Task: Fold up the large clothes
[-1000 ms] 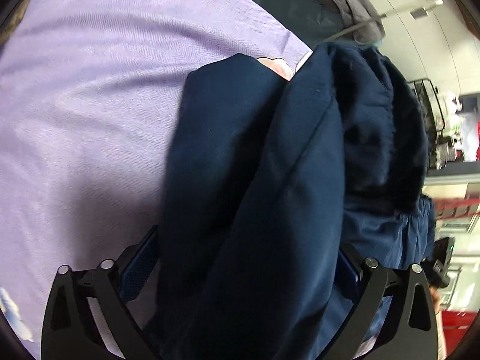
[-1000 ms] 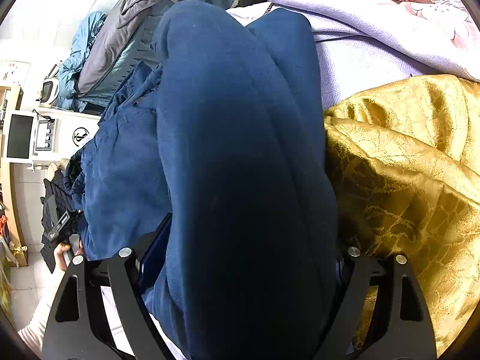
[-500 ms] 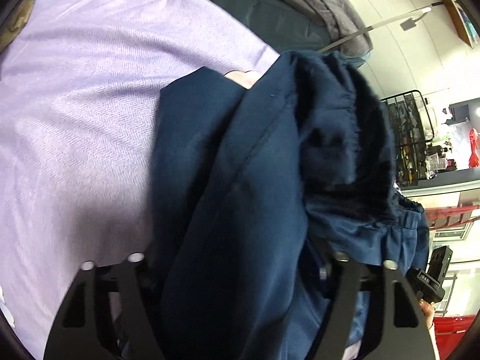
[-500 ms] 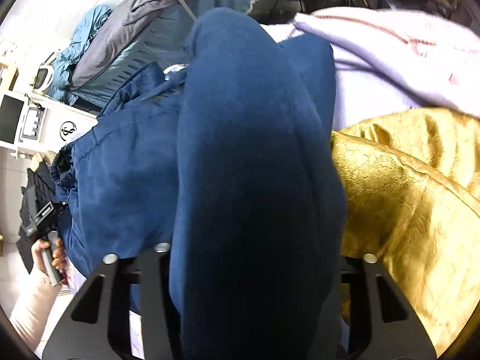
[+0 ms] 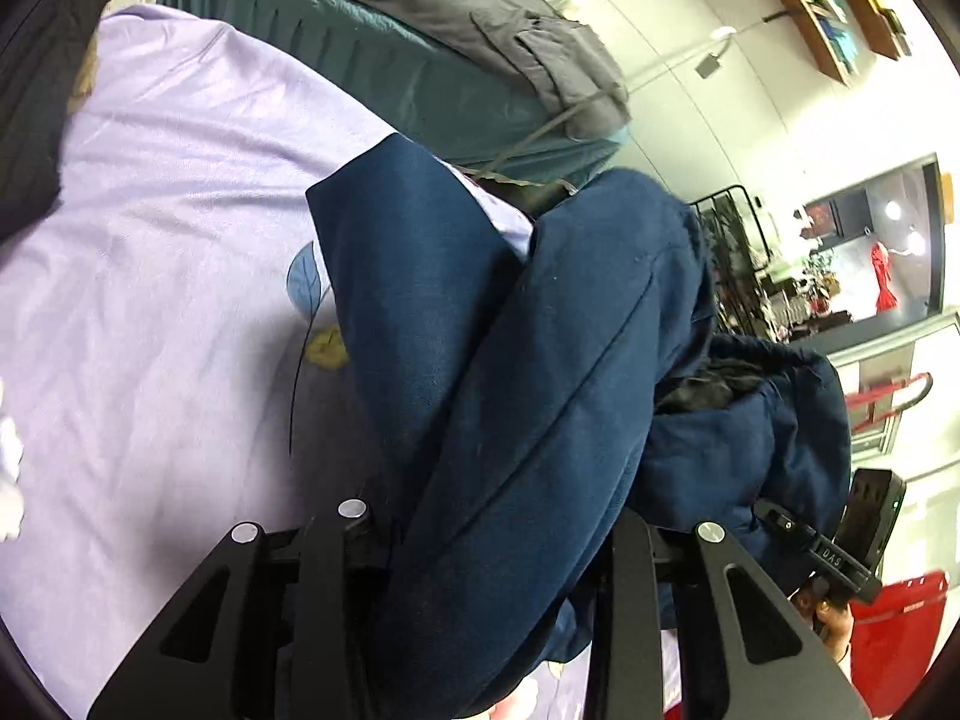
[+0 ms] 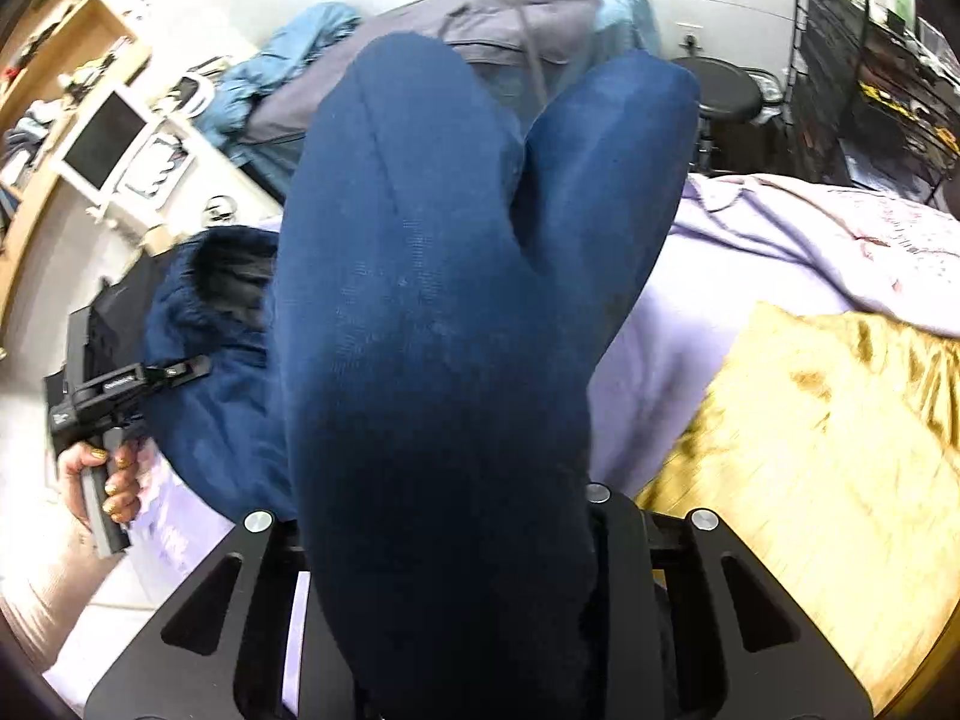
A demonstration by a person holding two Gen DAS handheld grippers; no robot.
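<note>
The lavender bed (image 5: 150, 252) has dropped away beneath me. The navy trousers (image 5: 540, 396), which lay bunched on it a second ago, now hang lifted between both grippers. My left gripper (image 5: 480, 564) and right gripper (image 6: 444, 546) have their jaws closing, cloth pinched in each, so the fold can start.
</note>
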